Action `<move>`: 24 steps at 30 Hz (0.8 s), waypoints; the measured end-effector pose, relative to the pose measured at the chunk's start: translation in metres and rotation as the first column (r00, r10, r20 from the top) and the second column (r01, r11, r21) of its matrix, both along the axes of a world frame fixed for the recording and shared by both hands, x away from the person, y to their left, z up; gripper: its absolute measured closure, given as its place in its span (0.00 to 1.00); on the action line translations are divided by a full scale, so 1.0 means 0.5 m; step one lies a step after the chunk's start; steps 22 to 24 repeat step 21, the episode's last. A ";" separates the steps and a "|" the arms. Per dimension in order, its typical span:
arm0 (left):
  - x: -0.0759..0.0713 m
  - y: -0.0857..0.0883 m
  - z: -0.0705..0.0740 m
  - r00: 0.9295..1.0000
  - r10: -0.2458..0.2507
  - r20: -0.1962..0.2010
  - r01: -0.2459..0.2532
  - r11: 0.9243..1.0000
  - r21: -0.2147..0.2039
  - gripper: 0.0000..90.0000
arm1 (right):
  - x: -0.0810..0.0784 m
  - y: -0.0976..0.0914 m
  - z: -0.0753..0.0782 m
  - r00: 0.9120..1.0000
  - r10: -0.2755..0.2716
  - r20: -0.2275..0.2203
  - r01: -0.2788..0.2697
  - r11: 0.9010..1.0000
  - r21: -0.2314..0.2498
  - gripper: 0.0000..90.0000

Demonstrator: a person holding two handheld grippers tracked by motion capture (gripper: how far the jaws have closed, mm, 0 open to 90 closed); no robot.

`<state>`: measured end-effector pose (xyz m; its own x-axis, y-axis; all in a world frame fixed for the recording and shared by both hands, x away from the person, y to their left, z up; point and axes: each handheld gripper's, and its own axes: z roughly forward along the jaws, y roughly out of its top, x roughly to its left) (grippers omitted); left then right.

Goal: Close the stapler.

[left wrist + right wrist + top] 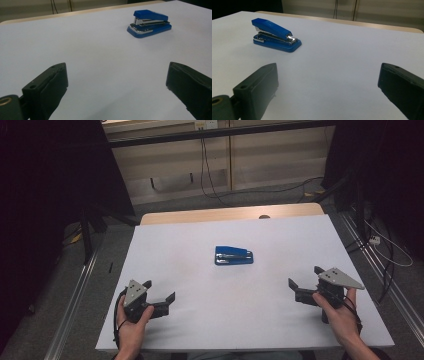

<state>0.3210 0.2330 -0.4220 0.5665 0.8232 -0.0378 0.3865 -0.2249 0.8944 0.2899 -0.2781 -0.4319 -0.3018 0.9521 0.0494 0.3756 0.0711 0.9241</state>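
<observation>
High view: left gripper (161, 292) rests near the table's (200, 330) front-left corner, jaws wide, empty. A blue stapler (233, 255) lies mid-table, long axis crosswise, seemingly about equally far from both. Right gripper (304, 279) sits front-right, jaws also wide, empty.

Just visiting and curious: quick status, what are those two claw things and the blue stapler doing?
Left gripper open, empty, near table edge. Right gripper open, empty, likewise. Blue stapler sits closed mid-table, untouched. Path to it bare.
</observation>
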 end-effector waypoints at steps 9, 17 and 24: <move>0.002 -0.007 0.002 1.000 -0.004 0.014 0.005 1.000 -0.009 0.04 | -0.031 -0.014 -0.002 0.997 -0.063 0.044 0.062 0.998 0.004 0.03; 0.004 -0.002 0.003 1.000 0.009 0.010 -0.009 1.000 -0.024 0.05 | -0.028 -0.009 -0.007 0.997 -0.061 0.048 0.059 0.998 0.026 0.03; 0.008 -0.003 0.002 1.000 0.009 0.008 -0.009 1.000 -0.022 0.05 | -0.026 -0.009 -0.007 0.998 -0.047 0.045 0.045 0.998 0.035 0.02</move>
